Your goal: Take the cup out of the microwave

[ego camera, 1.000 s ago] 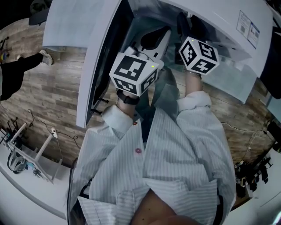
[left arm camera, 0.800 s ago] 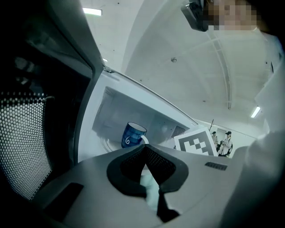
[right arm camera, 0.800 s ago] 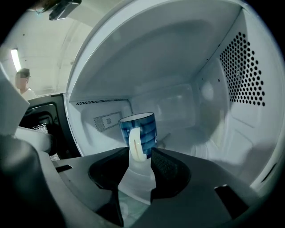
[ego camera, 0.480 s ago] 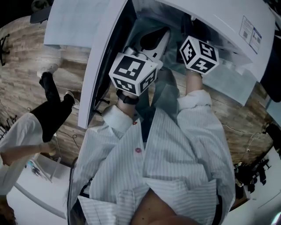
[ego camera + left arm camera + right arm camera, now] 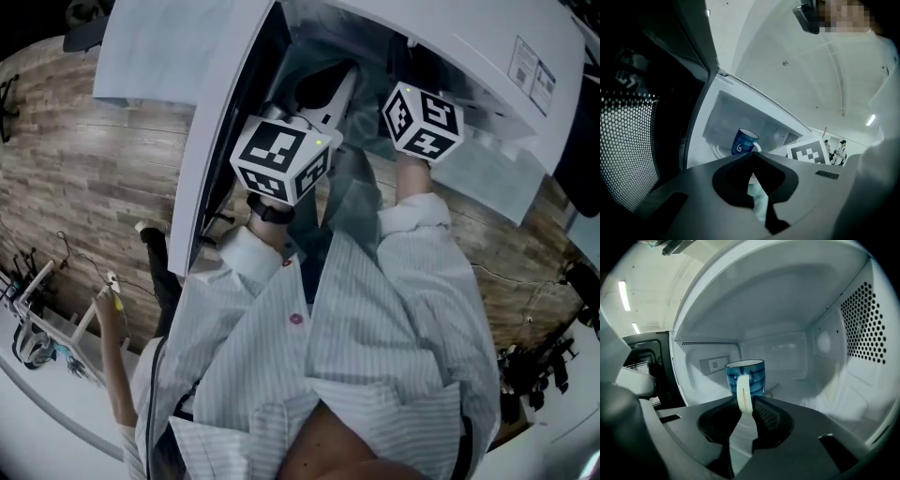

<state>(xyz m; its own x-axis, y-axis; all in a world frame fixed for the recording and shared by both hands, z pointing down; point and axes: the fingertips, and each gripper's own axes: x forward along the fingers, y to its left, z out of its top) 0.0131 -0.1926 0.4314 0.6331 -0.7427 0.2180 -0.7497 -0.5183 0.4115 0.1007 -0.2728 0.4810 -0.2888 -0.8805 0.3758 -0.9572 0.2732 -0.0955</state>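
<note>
Cup [image 5: 752, 373] is sitting inside the open microwave [image 5: 862, 324]. Right gripper [image 5: 745, 405] has just been closing, now pinching the handle [image 5: 744, 391]. Left gripper [image 5: 751, 159] is idling, jaws together. Lift-out pending.

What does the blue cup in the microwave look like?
The cup looks ceramic, shiny blue with darker streaks, a white swirl and a pale rim. It stands upright on the microwave floor. Its white handle points outward, pinched between the jaws of the right gripper, which have just been closing.
</note>
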